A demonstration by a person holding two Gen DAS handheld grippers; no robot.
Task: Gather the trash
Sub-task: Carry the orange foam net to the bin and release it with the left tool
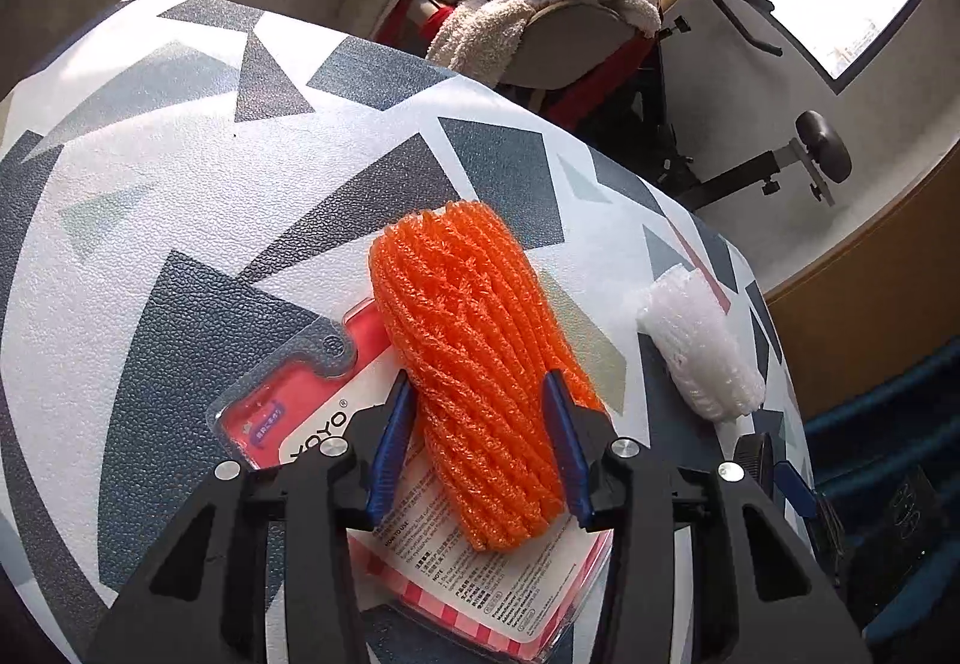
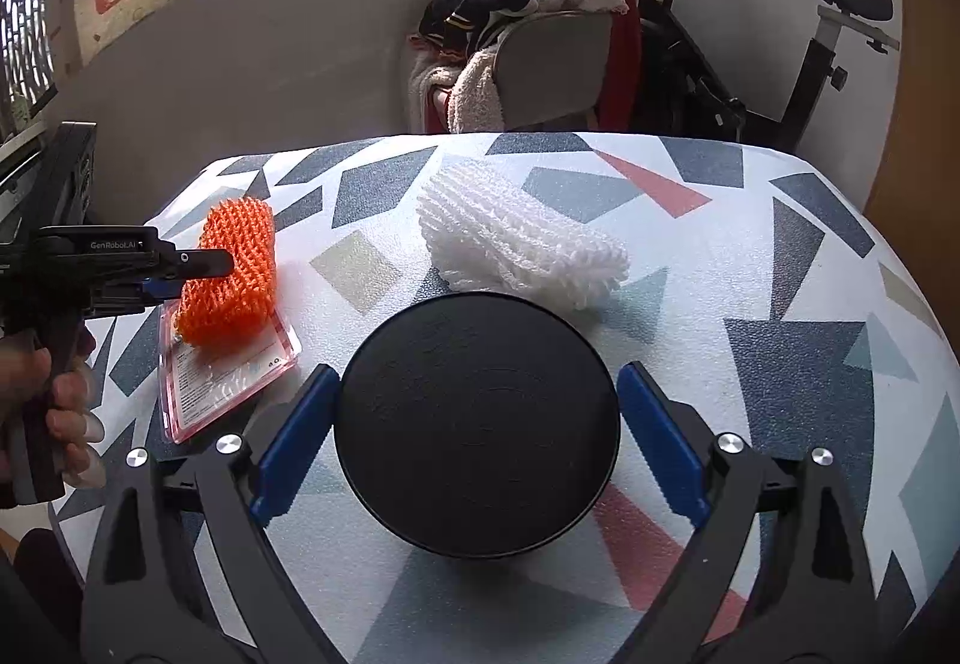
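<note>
An orange foam net sleeve lies on a red plastic blister pack on the patterned table. My left gripper has its blue pads on both sides of the sleeve, closed on it. The sleeve and pack also show at the left of the right wrist view, with the left gripper at the sleeve. A white foam net sleeve lies mid-table, also seen in the left wrist view. My right gripper holds a round black lid or disc between its pads.
The table has a white cover with grey, blue and red shapes. Behind it stands a chair piled with clothes and towels. An exercise bike stands at the back right by the wall.
</note>
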